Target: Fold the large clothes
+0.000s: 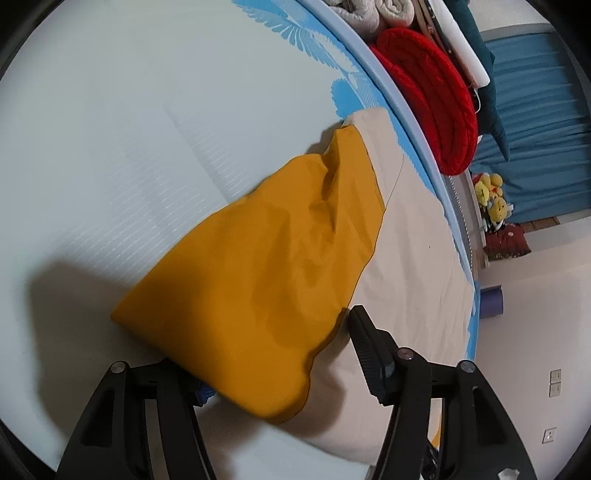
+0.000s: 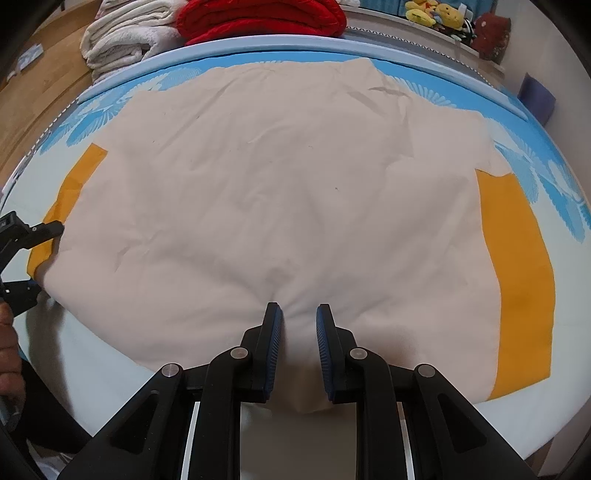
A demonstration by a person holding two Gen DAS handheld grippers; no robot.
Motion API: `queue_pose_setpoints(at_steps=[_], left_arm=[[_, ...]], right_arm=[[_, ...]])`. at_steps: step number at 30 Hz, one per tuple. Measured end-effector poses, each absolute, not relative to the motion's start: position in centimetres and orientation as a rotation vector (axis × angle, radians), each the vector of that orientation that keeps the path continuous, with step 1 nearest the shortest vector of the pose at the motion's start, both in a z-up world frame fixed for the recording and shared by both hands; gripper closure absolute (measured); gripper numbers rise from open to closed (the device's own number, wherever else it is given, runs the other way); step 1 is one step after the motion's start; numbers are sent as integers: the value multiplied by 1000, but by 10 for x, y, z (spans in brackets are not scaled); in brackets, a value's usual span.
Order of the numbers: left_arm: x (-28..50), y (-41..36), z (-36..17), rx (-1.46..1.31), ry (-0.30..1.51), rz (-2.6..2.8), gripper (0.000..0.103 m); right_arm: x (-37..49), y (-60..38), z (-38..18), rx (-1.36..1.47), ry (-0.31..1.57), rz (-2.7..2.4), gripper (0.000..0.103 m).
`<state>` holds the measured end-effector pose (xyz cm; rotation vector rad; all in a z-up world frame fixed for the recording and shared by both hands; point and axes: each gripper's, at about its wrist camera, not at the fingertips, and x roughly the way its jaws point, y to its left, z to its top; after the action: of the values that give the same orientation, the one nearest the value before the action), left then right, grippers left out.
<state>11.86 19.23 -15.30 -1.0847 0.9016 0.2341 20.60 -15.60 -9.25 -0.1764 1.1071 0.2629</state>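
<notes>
Though at 1 garment w/ 2 sleeves, L gripper jaws spread, R gripper pinching it.

Red blanket, white towels, plush toys.

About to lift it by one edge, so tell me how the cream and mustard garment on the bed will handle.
The cream and mustard garment will probably be floppy: it lies flat with soft creases and bunches between the right gripper's fingers. The mustard sleeve drapes in loose folds, so it will likely sag and trail. It looks thin, so probably light.
</notes>
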Motion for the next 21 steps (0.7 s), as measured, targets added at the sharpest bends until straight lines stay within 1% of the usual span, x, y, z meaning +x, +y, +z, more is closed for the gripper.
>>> queue_pose_setpoints(at_steps=[2,4,6,8,9,14,19,21], left_arm=[[119,192,-154,-1097,878,242,47],[118,195,-156,-1104,871,248,59],[120,195,-158,-1119,874,225,78],[122,196,-153,-1108,875,195,87],[124,195,-147,-1108,882,180,89],[125,193,-109,-1014,850,115,92],[116,197,-61,-888,831,108,93],[109,199,-37,-794,840,125,93]], right_arm=[[205,-156,-93,-164,1104,259,82],[204,-156,-92,-157,1097,255,82],[203,-156,-92,-151,1088,251,82],[201,-157,-91,-140,1080,245,82],[200,-158,-90,-135,1077,242,82],[195,-158,-81,-134,1045,207,82],[184,-145,-60,-138,960,163,82],[181,-137,-48,-138,918,150,82]])
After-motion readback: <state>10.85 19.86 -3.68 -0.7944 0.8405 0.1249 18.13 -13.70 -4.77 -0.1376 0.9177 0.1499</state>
